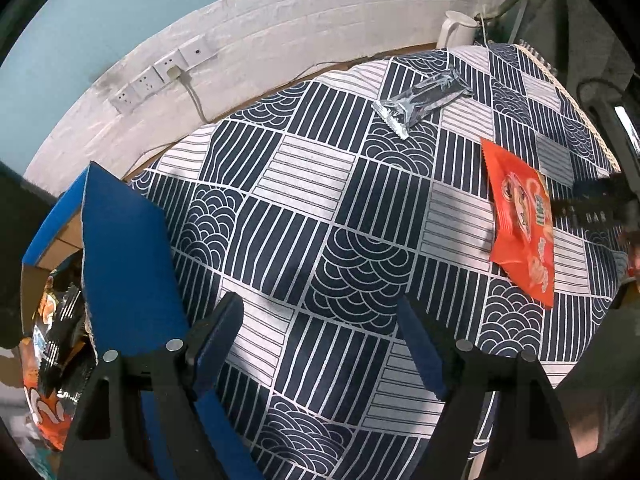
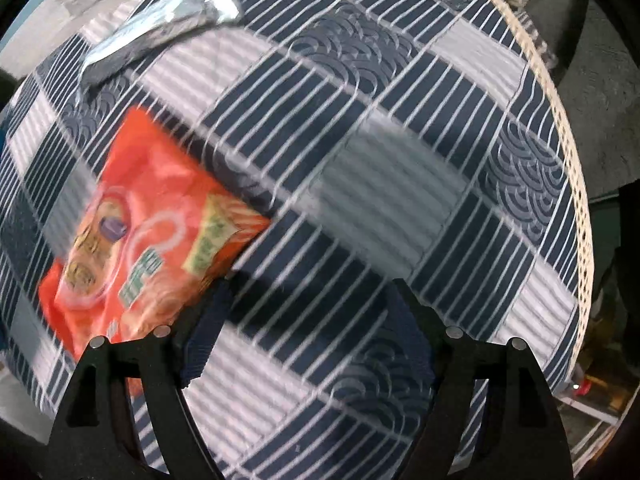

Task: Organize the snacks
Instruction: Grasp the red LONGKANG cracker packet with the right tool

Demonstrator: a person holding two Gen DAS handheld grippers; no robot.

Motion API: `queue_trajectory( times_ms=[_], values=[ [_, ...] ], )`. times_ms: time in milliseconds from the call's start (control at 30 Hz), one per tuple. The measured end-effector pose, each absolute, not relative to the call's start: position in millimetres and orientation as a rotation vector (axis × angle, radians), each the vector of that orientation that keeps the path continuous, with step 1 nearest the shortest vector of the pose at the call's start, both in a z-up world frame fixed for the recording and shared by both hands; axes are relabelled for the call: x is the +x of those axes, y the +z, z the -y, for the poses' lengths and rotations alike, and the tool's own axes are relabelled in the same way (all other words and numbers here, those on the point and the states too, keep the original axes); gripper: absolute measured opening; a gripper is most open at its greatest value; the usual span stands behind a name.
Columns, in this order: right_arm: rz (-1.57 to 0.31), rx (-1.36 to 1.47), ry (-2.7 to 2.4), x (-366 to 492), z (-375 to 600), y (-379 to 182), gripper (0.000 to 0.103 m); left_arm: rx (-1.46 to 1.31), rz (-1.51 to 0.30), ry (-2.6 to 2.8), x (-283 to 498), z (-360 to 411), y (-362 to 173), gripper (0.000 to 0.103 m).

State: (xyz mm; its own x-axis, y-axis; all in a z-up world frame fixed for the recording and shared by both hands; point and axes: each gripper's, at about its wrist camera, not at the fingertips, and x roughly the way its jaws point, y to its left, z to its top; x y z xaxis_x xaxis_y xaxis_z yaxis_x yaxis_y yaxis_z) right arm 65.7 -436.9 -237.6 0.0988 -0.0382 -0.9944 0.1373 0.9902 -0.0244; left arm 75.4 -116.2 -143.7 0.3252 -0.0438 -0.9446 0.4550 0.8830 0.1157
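Right gripper point(image 2: 308, 308), jaws apart and empty, nears the orange snack bag point(image 2: 152, 232) mid-table. Thin, flat film may slip from the fingers. Left gripper point(image 1: 320, 332) is likewise spread.

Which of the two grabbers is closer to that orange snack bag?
Right. The right gripper hovers beside the orange snack bag; the left gripper is farther, near the blue box.

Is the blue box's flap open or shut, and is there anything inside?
Open: the blue box has its flap raised, and snack packets show inside. How full it is cannot be told.
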Motion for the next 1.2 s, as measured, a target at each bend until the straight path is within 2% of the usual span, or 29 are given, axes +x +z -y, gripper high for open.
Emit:
queue_trajectory(
  times_ms=[400,567,667,1200],
  values=[
    [-1.362,0.081,-0.194,102,456,-216,0.079,0.362,-1.224,-0.345,86,111,-150,0.08],
    [-1.321,0.399,-0.075,81,450,-192,0.079,0.312,-1.227,-0.362,95,114,-151,0.08],
    [-1.331,0.465,-0.028,76,431,-193,0.079,0.303,-1.224,-0.364,96,115,-150,0.08],
    [-1.42,0.232,-0.098,80,357,-227,0.079,0.328,-1.207,-0.361,81,101,-150,0.08]
  ],
)
